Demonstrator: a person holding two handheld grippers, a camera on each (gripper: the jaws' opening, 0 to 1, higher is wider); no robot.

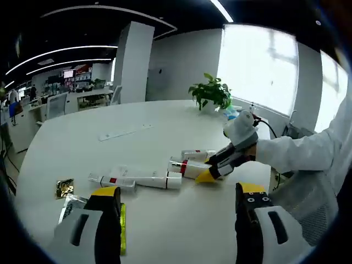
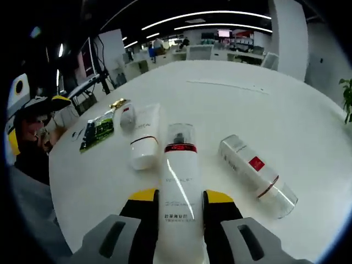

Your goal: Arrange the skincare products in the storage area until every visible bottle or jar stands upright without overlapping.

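Note:
Several skincare products lie flat on the white table (image 1: 82,151). In the right gripper view, my right gripper (image 2: 180,196) is shut on a white bottle (image 2: 179,176) with a red band and clear cap, a jaw pressed to each side. A white tube (image 2: 144,140), a small grey-capped tube (image 2: 127,116) and a red-labelled bottle (image 2: 256,168) lie around it. In the left gripper view, my left gripper (image 1: 177,190) hangs open above the table's near side. Beyond it lie two tubes (image 1: 157,180) (image 1: 113,181) and two bottles (image 1: 198,155) (image 1: 187,166), with the right gripper (image 1: 212,171) at the nearer bottle.
Sachets lie near the tubes: a gold one (image 1: 64,188), a silver one (image 1: 71,206) and a green one (image 2: 98,131). A potted plant (image 1: 212,92) stands at the table's far edge. A thin strip (image 1: 124,133) lies mid-table. A person's white sleeve (image 1: 300,151) reaches in from the right.

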